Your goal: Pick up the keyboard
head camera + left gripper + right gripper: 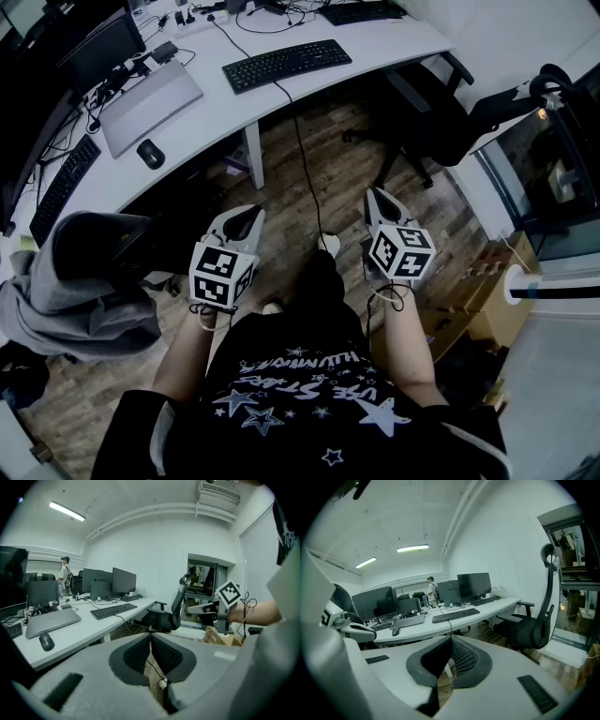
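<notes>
A black keyboard lies on the white desk, its cable trailing over the front edge; it also shows in the left gripper view and right gripper view. Both grippers hang in front of the person's body over the wooden floor, well short of the desk. My left gripper is shut with nothing in it, jaws meeting at the tip. My right gripper is likewise shut and empty. Each gripper is visible from the other's camera.
A closed grey laptop and a black mouse lie left of the keyboard. A second keyboard and monitors stand further left. A black office chair is at the right, a jacket-draped chair at the left. A person stands far off.
</notes>
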The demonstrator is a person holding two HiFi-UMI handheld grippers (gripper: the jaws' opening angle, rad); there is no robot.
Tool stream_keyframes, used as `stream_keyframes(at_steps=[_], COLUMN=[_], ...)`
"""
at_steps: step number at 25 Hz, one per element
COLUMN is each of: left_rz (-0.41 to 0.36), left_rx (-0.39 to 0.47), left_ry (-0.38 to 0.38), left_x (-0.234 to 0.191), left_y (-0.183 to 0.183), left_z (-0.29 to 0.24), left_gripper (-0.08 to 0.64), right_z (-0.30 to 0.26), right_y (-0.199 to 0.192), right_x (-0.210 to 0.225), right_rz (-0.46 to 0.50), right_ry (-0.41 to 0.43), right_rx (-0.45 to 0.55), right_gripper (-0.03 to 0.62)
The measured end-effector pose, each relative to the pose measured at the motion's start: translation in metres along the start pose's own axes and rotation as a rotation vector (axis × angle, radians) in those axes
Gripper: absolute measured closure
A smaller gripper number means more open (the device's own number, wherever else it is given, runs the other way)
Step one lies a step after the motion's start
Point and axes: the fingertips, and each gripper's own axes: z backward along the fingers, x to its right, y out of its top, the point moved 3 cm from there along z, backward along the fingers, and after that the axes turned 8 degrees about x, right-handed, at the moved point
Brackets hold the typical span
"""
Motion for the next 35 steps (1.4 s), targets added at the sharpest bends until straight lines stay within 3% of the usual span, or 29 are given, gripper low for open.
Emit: stream_keyframes(at_steps=[14, 20, 23, 24, 26, 29, 35], left_rz=[0.041, 0.021, 0.012, 0.007, -0.005, -0.003, 0.032], left_rx=[-0.037, -0.023, -0.016, -0.016, -0.024, -0.044, -0.021], left_ry=[0.017, 0.026, 0.038, 0.040, 0.047, 0.052, 0.128], left_x=[-0.003, -0.020, -0.031, -0.035, -0.043, -0.050, -0.074], left_y=[-0.008, 0.009, 0.021, 0.025, 0.032, 0.042, 0.068], left_z=[-0.032, -0.073, -0.106, -0.118, -0.143, -0.184, -0.252], left_gripper=[0.532, 0.531, 0.529, 0.528, 0.505, 0.319, 0.195], right_z=[-0.028, -0.059, -0.091, -0.105, -0.135, -0.173, -0.242], right_y=[0.007, 0.019, 0.027, 0.031, 0.039, 0.053, 0.074], right_x=[0.025, 0.055, 0.075, 0.079, 0.090, 0.112, 0.147], right_rz=[0.004, -0.048, -0.061, -0.066, -0.069, -0.037, 0.018], right_ry=[0.019, 0.052, 0.107, 0.139, 0.200, 0.248, 0.358], right_rx=[0.007, 0.053, 0.058, 0.061, 0.062, 0.032, -0.042], right_gripper=[0.588, 0.586, 0.586, 0.572, 0.481, 0.392, 0.240])
